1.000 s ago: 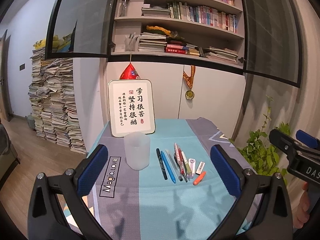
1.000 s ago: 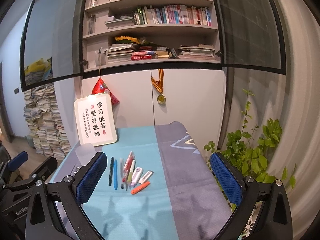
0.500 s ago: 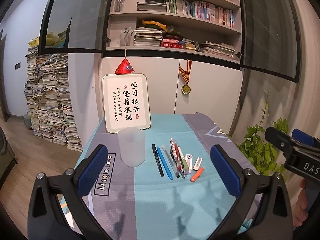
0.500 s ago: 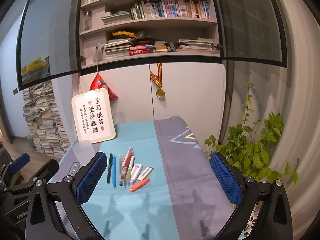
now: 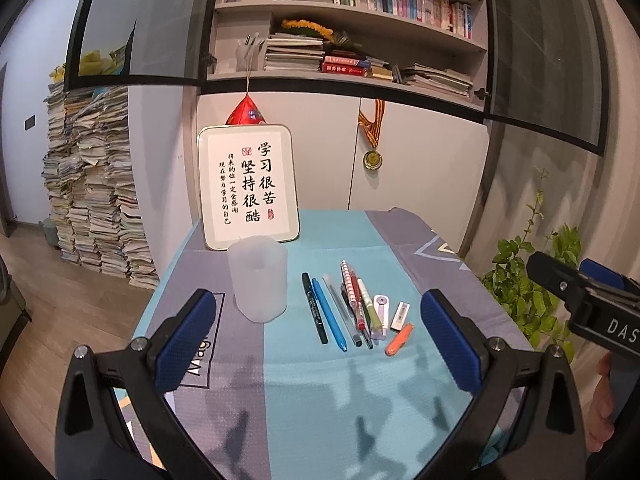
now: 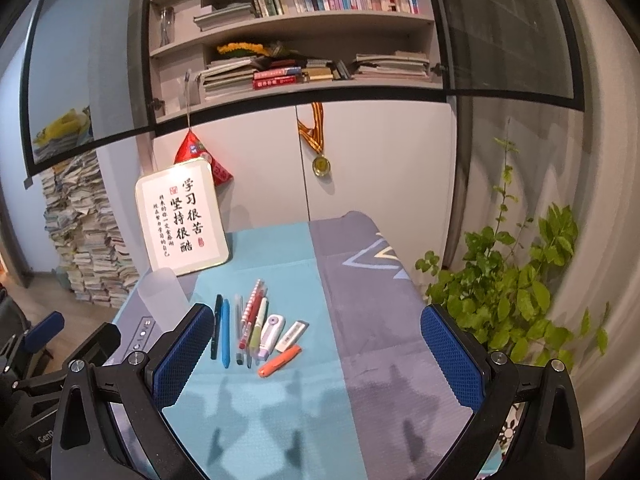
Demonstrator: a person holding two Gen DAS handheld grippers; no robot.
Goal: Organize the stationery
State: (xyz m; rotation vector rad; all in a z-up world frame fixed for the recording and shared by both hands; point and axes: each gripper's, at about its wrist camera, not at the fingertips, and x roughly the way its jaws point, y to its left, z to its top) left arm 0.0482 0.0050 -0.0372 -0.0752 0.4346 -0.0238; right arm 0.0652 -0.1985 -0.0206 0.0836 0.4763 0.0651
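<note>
A frosted plastic cup [image 5: 259, 277] stands upright on the teal and grey tablecloth [image 5: 312, 392]. To its right lies a row of stationery: a black pen [image 5: 315, 307], a blue pen [image 5: 329, 314], a clear pen [image 5: 342, 310], a red patterned pen [image 5: 352, 294], a green pen [image 5: 369, 305], a correction tape [image 5: 380, 316], a white eraser [image 5: 400, 315] and an orange cutter [image 5: 399, 339]. My left gripper [image 5: 318, 344] hovers open above the table's near part, empty. My right gripper [image 6: 316, 356] is open and empty too, with the pens [image 6: 240, 328] ahead of it and the cup [image 6: 162, 298] at its left.
A framed calligraphy sign [image 5: 249, 186] leans against the white cabinet [image 5: 416, 172] at the table's back. Bookshelves rise above. A leafy plant [image 6: 512, 292] stands off the right edge. Stacks of paper [image 5: 92, 184] fill the floor at left.
Both grippers have risen and tilted down slightly, so the table and stationery sit lower and closer in view. Nothing on the table has moved. Both stay open.
</note>
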